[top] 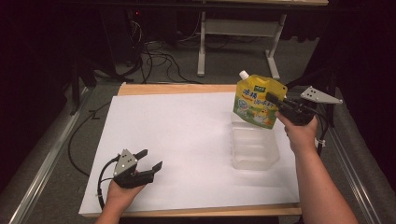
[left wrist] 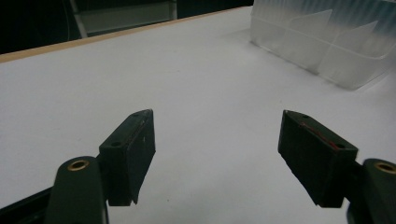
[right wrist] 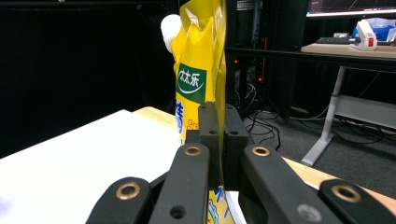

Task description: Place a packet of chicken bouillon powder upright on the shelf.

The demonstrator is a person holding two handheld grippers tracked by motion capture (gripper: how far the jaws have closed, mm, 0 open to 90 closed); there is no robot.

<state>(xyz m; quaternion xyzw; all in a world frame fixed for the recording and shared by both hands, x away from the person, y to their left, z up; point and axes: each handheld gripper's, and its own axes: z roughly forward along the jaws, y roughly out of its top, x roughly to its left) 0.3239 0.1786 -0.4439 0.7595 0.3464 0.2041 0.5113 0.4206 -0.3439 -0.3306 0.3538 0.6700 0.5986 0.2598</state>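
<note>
**Pouch held above the tub, left side idle**

Table: white sheet over a wooden top, most of it bare. I read the open space as working room for the two hands.

Clear plastic tub: sits on the right half of the sheet, open side up, and looks empty as far as I can tell. It also appears at the top right of the left gripper view. Its spot directly beneath the pouch suggests it is the intended drop point.

Yellow spouted pouch: lifted off the table, hanging just over the far end of the tub, white cap uppermost and tilted slightly left. Held upright, I judge, so it can go down base first.

Right gripper: jaws closed flat on the pouch's side edge; the right gripper view shows them pinched on the yellow film. An edge grip keeps the body free to hang.

Left gripper: low over the near left of the sheet, jaws spread wide, holding nothing, well apart from the tub. Parked out of the way, I'd say.
</note>
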